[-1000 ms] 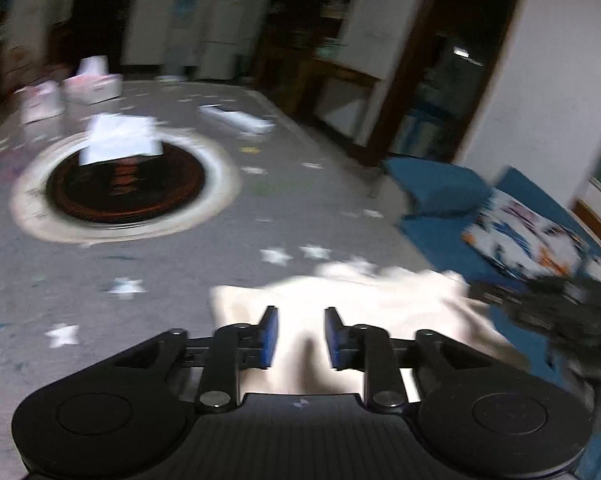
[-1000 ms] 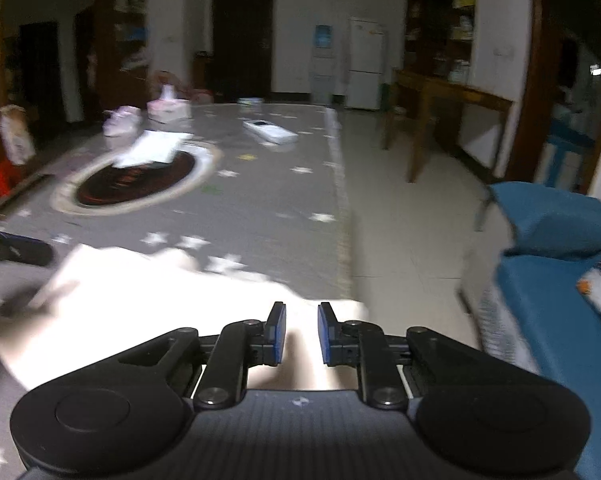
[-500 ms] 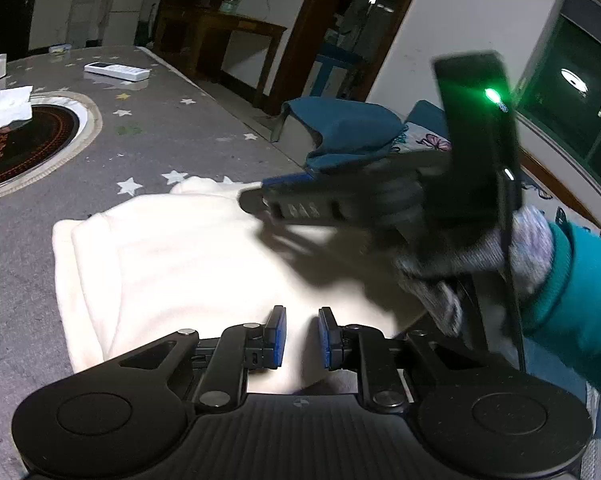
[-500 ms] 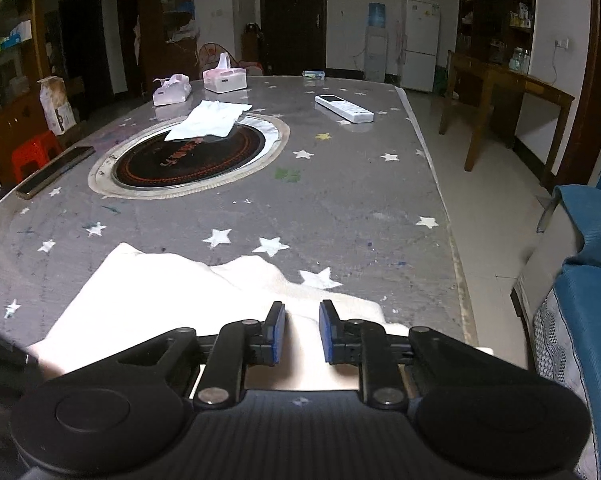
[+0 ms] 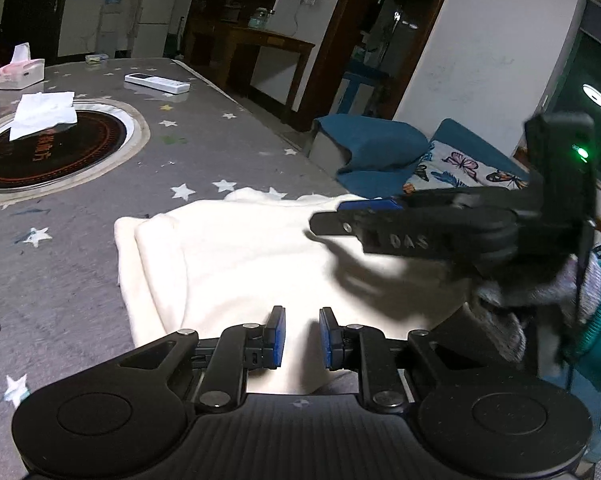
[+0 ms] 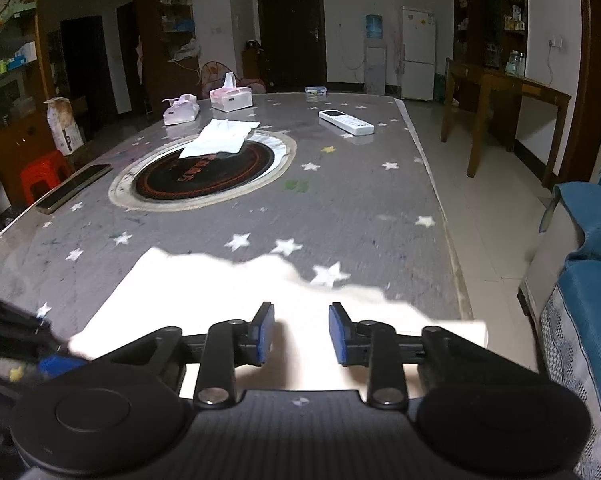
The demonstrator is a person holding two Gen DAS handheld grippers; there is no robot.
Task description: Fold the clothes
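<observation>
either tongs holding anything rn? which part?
Left tongs sit over the cream garment's near edge; grip cannot be told. Right tongs are opening above its near edge, pads clear of the cloth.

Both tools are matte black plastic. The left gripper [image 5: 302, 338] has a ribbed housing between two round discs, silver screw heads at the linkage pivots, and blue pads on its fingers [image 5: 277, 336]. The right gripper [image 6: 300, 334] has the same build in its own view. Seen from the left wrist, its side bears raised letters and a green light. The right hand [image 5: 540, 296] wears a grey knitted glove and a teal sleeve [image 5: 598, 320].
</observation>
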